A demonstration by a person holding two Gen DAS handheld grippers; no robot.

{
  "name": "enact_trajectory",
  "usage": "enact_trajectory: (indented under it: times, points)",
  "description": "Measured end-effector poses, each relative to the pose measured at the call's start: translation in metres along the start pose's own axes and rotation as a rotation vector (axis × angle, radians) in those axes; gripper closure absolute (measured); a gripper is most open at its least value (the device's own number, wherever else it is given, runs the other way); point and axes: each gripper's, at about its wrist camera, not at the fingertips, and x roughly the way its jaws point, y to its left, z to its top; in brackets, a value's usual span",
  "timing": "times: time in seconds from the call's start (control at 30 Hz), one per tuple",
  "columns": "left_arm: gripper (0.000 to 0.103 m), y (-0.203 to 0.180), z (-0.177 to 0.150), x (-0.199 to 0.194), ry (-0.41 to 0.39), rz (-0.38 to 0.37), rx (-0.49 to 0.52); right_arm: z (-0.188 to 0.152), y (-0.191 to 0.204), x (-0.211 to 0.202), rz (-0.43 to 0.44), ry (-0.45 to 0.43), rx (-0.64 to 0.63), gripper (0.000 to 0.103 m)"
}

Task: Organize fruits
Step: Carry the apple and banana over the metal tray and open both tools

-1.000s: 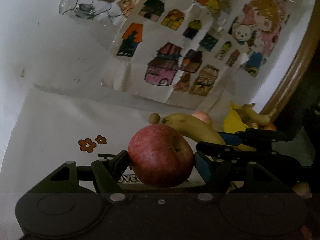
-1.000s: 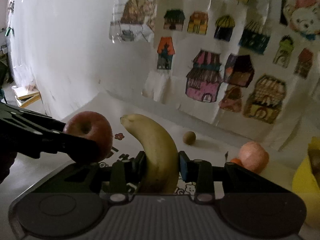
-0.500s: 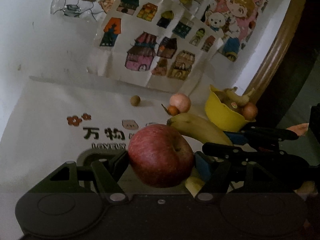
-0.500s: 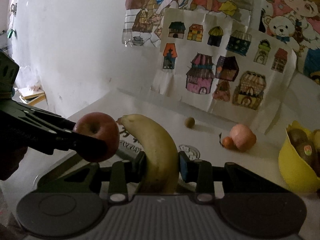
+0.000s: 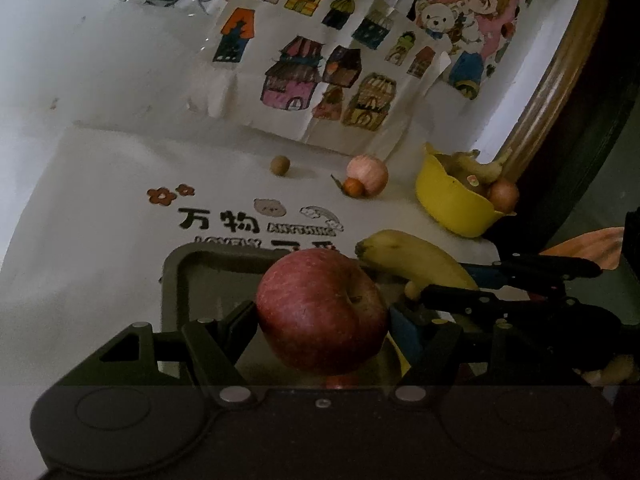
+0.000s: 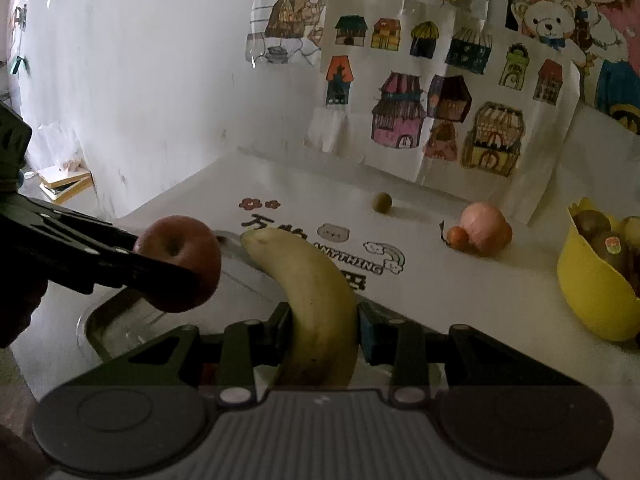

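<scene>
Over the grey tray (image 5: pixel 172 280) at the near edge of the tabletop (image 5: pixel 100 220), hanging clear of any surface: red apple (image 5: pixel 322 308), pinched at its flanks by the left claw (image 5: pixel 324 320), jaws spread fairly wide to take its girth. Just beside it, to the right: banana (image 6: pixel 320 304), gripped low on its body by the right claw (image 6: pixel 324 328), jaws drawn in narrow against the peel, tip curving up and forward. Neither fruit set down yet; both apparently in transit to the tray, so two placements pending. Under the apple, slivers of red and yellow, too hidden to name or to count as fruit already placed. Farther back on the tabletop, loose and well apart from the tray: small brown round fruit (image 5: pixel 280 165) alone, then a pale pink-orange round fruit (image 5: pixel 368 174) with a small orange fruit (image 5: pixel 354 187) touching its front. Probably waiting for collection after these two. Off to the right, a yellow bowl (image 5: pixel 452 208) holding several more pieces, among them what look like kiwis; hard to tell whether meant as source or as finished home. Behind all this, only a white wall with children's drawings of houses (image 5: pixel 320 76). Judged roughly midway at best: two fruits in hand, three loose, none plainly seen in the tray.
</scene>
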Motion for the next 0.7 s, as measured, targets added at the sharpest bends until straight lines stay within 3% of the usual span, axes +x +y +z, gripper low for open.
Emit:
enact_trajectory:
  times: [0.7]
  points:
    - [0.030, 0.018, -0.022, 0.004, 0.059, 0.051, -0.038, -0.015, 0.014, 0.026, 0.045, 0.079, -0.030, 0.063]
